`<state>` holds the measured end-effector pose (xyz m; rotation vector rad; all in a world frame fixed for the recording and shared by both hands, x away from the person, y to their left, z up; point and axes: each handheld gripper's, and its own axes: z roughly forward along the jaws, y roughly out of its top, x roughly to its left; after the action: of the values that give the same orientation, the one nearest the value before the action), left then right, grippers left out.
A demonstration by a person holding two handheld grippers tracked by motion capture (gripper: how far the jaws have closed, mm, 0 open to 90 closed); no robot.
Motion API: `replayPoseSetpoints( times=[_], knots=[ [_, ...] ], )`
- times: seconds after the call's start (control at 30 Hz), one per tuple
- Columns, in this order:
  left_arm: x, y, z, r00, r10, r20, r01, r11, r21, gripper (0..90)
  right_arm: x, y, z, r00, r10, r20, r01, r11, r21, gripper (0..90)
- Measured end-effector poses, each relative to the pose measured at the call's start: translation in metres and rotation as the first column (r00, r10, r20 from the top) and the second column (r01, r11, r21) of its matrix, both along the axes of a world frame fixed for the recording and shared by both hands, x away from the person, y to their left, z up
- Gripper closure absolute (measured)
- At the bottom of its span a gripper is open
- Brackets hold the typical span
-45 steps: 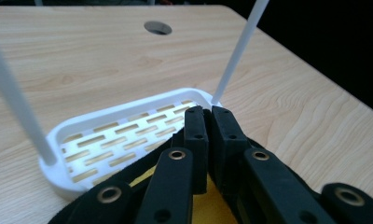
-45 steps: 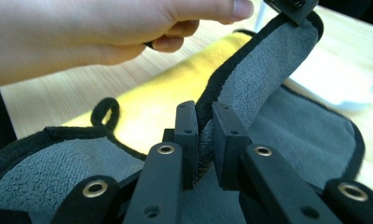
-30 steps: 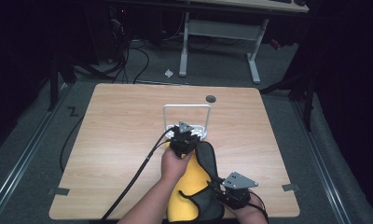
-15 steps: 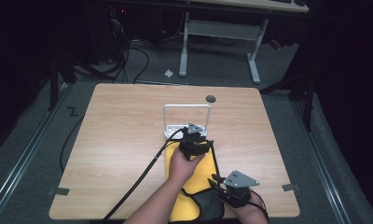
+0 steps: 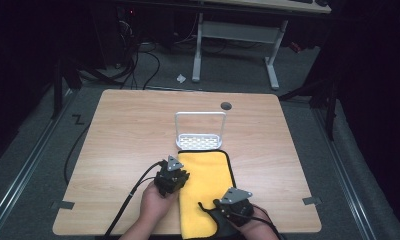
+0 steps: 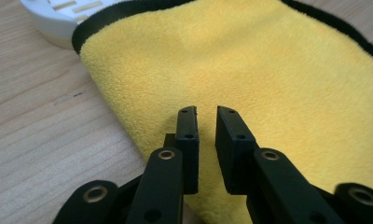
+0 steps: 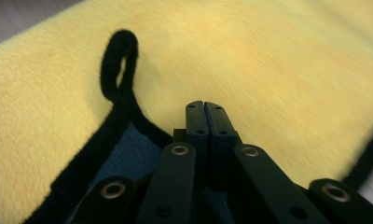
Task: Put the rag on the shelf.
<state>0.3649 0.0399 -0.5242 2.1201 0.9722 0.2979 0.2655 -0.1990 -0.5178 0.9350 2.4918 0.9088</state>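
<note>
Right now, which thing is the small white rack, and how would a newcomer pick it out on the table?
Start at the wooden table and find the yellow cloth at its near middle. The white rack sits at the cloth's far edge: a perforated white tray with a tall hoop handle. It is the one white, rigid thing there; the cloth is soft, yellow and black-trimmed.

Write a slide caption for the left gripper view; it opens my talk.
Left gripper, jaws slightly apart, poised over the yellow cloth beside the white rack.
</note>
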Motion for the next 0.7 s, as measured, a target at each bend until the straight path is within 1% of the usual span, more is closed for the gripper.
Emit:
replayPoseSetpoints(
  times=[0.03, 0.07, 0.13, 0.17, 0.2, 0.23, 0.27, 0.3, 0.33, 0.37, 0.4, 0.53, 0.57, 0.6, 0.7],
  knots=[
    [0.0, 0.0, 0.0, 1.0, 0.0, 0.0, 0.0, 1.0, 0.0, 78.3, 0.0, 0.0, 0.0, 1.0, 0.0, 0.0, 0.0, 1.0, 0.0, 90.0],
    [0.0, -0.003, -0.002, 0.9999, -0.003, 0.01, 0.003, 0.9999, 0.01, 78.0, -0.009, -0.014, 0.001, 0.9995, -0.032, -0.004, 0.032, 0.999, -0.006, 89.8],
    [-0.001, -0.005, -0.002, 0.9998, -0.01, 0.02, 0.009, 0.9997, 0.023, 78.1, -0.017, -0.026, 0.002, 0.9983, -0.059, -0.001, 0.059, 0.998, -0.001, 89.7],
    [-0.001, -0.006, -0.002, 0.9997, -0.011, 0.024, 0.011, 0.9995, 0.029, 78.2, -0.02, -0.03, 0.003, 0.9976, -0.069, 0.005, 0.069, 0.998, 0.005, 89.6],
    [-0.001, -0.006, -0.002, 0.9997, -0.011, 0.024, 0.011, 0.9995, 0.029, 78.4, -0.02, -0.03, 0.003, 0.9976, -0.069, 0.005, 0.069, 0.998, 0.005, 89.6],
    [0.0, -0.005, -0.003, 0.9993, -0.017, 0.033, 0.016, 0.9994, 0.031, 79.1, -0.026, -0.04, 0.007, 0.995, -0.099, 0.017, 0.098, 0.995, 0.024, 89.5],
    [0.0, -0.005, -0.003, 0.9993, -0.017, 0.033, 0.016, 0.9994, 0.031, 79.6, -0.026, -0.04, 0.007, 0.995, -0.099, 0.017, 0.098, 0.995, 0.024, 89.5],
    [0.001, -0.003, -0.004, 0.9992, -0.017, 0.035, 0.016, 0.9994, 0.031, 79.9, -0.029, -0.046, 0.012, 0.9925, -0.117, 0.037, 0.115, 0.993, 0.03, 89.4],
    [0.001, -0.003, -0.004, 0.9992, -0.017, 0.035, 0.016, 0.9994, 0.031, 79.9, -0.029, -0.046, 0.012, 0.9925, -0.117, 0.037, 0.115, 0.993, 0.03, 89.4],
    [0.003, -0.001, -0.004, 0.9991, -0.011, 0.041, 0.01, 0.9994, 0.034, 80.0, -0.027, -0.049, 0.015, 0.9901, -0.13, 0.053, 0.128, 0.991, 0.043, 89.0],
    [0.004, 0.0, -0.004, 0.9992, -0.005, 0.041, 0.003, 0.9995, 0.031, 80.1, -0.025, -0.048, 0.016, 0.99, -0.131, 0.053, 0.129, 0.991, 0.048, 89.0],
    [0.011, 0.009, -0.004, 0.9991, 0.023, 0.036, -0.024, 0.9994, 0.027, 80.4, -0.011, -0.035, 0.014, 0.9921, -0.117, 0.045, 0.115, 0.992, 0.045, 88.1],
    [0.011, 0.012, -0.004, 0.9991, 0.032, 0.029, -0.033, 0.9992, 0.022, 80.4, -0.007, -0.032, 0.014, 0.9926, -0.112, 0.048, 0.11, 0.993, 0.046, 87.6],
    [0.011, 0.015, -0.004, 0.9988, 0.038, 0.032, -0.038, 0.9991, 0.02, 80.4, -0.003, -0.028, 0.013, 0.9931, -0.104, 0.055, 0.102, 0.994, 0.047, 87.6],
    [0.01, 0.02, -0.004, 0.9987, 0.043, 0.027, -0.044, 0.999, 0.013, 80.1, 0.01, -0.02, 0.01, 0.9935, -0.101, 0.052, 0.099, 0.994, 0.045, 86.8]
  ],
)
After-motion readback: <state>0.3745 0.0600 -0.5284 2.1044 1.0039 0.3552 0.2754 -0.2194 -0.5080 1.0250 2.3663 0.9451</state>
